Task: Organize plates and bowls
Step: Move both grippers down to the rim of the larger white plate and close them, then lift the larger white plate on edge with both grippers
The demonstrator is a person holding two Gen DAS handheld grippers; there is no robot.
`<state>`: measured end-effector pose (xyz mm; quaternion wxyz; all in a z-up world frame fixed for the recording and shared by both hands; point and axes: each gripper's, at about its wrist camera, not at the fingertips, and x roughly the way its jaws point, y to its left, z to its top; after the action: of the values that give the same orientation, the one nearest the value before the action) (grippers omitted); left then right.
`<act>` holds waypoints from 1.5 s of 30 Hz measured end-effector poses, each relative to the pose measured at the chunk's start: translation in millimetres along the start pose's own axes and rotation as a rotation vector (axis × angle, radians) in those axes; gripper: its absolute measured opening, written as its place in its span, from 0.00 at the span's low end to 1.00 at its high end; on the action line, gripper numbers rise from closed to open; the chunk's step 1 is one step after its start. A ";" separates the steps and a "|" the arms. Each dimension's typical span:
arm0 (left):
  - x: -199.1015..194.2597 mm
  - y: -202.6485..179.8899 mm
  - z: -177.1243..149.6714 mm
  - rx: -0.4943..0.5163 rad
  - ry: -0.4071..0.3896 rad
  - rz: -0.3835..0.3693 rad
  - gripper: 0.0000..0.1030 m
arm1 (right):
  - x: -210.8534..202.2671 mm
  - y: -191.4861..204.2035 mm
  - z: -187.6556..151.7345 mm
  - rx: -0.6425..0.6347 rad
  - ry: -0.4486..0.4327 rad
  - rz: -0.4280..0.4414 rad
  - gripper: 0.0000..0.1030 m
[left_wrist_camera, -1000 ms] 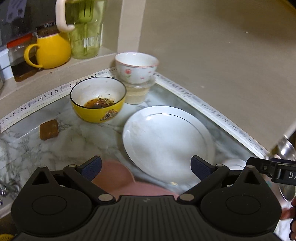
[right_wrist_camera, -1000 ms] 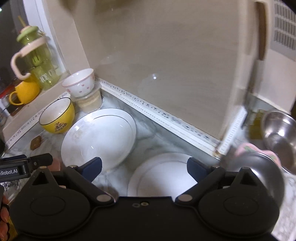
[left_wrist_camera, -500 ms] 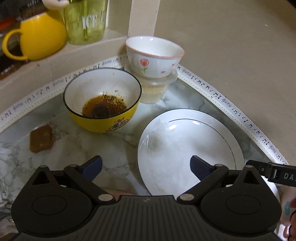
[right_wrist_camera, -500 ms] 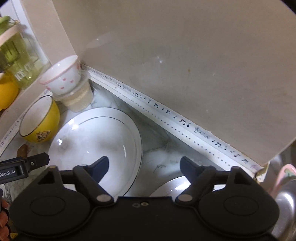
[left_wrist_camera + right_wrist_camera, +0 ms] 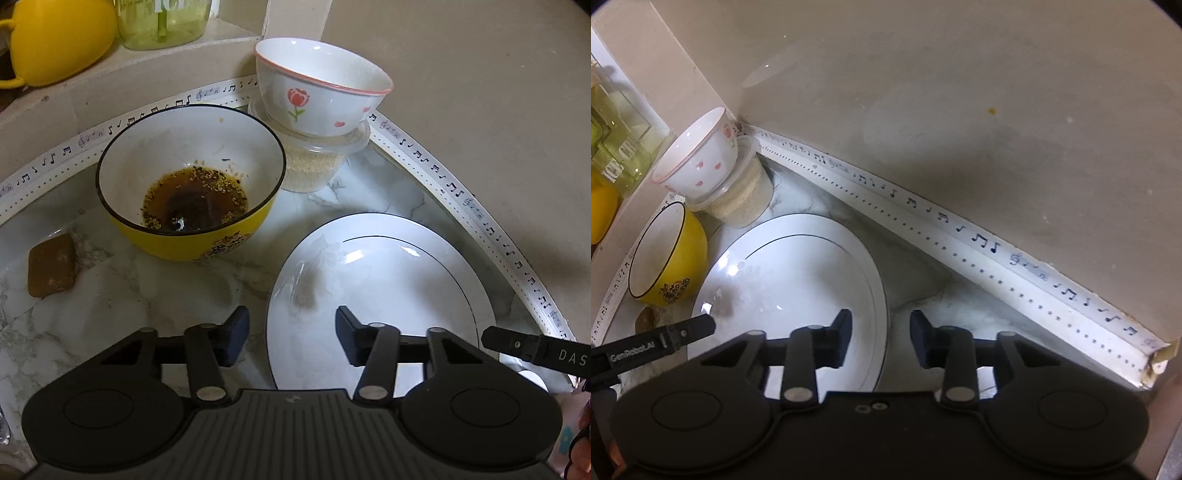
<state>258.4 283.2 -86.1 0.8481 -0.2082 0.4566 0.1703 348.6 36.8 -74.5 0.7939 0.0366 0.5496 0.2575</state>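
Because the wide white porcelain plate (image 5: pixel 380 291) lies flat on the marble counter, we straddle its opposite rims: left gripper (image 5: pixel 291 334) and right gripper (image 5: pixel 881 338), jaws just narrowing, apart, not yet clamping.

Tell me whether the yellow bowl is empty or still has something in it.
Not empty. The yellow bowl stands upright with a shallow pool of dark brown sauce speckled with seeds at its bottom; its white inner walls above that are mostly clean.

White plate (image 5: pixel 388 280) flat beside yellow bowl (image 5: pixel 192 192)
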 end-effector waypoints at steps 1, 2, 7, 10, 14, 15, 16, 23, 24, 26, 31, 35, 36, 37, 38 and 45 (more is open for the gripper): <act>0.6 1.4 1.0 -0.007 0.001 0.000 0.44 | 0.4 0.1 -0.2 0.002 0.002 0.006 0.25; 2.1 2.8 2.0 -0.014 0.002 -0.006 0.41 | 1.0 0.0 0.4 0.003 0.004 0.008 0.23; 7.1 8.1 3.9 -0.039 0.018 -0.030 0.32 | 8.5 1.1 3.2 0.014 0.019 0.015 0.13; 10.2 10.9 4.7 -0.054 0.026 -0.036 0.29 | 11.2 -0.1 3.8 0.025 0.024 0.014 0.10; 13.3 14.8 4.0 -0.078 0.037 -0.046 0.26 | 14.3 -0.2 3.9 0.029 0.032 0.015 0.08; 13.6 16.0 3.7 -0.084 0.038 -0.050 0.26 | 14.8 -0.3 3.7 0.029 0.034 0.015 0.08; 13.3 17.2 3.3 -0.088 0.038 -0.053 0.26 | 15.3 -0.2 3.7 0.028 0.034 0.017 0.08; 10.1 23.0 3.1 -0.109 0.041 -0.059 0.26 | 16.0 -1.7 3.9 0.028 0.040 0.027 0.08; 9.9 23.5 3.2 -0.108 0.042 -0.069 0.26 | 16.3 -1.3 4.0 0.028 0.041 0.028 0.08; 8.9 22.2 2.8 -0.102 0.037 -0.061 0.26 | 16.0 -3.1 3.8 0.033 0.044 0.032 0.08; 6.4 23.3 2.4 -0.118 0.034 -0.059 0.12 | 17.4 -3.9 3.3 0.035 0.048 0.039 0.12; 6.6 26.7 3.4 -0.133 0.035 -0.058 0.11 | 19.7 -2.4 3.4 0.032 0.049 0.036 0.11; 6.4 26.8 3.5 -0.133 0.035 -0.060 0.10 | 19.7 -2.0 3.4 0.029 0.049 0.032 0.10; 6.3 27.0 3.5 -0.129 0.034 -0.062 0.08 | 19.5 -1.8 3.3 0.024 0.048 0.029 0.10; 6.1 26.1 3.3 -0.123 0.032 -0.060 0.08 | 19.4 -1.4 3.4 0.019 0.047 0.027 0.10; 4.6 22.1 1.3 -0.085 0.021 -0.043 0.08 | 19.0 -0.2 2.6 -0.007 0.039 0.021 0.09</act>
<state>251.2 303.3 -93.7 0.8369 -0.2557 0.4534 0.1693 356.0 45.7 -89.7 0.7803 0.0344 0.5638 0.2686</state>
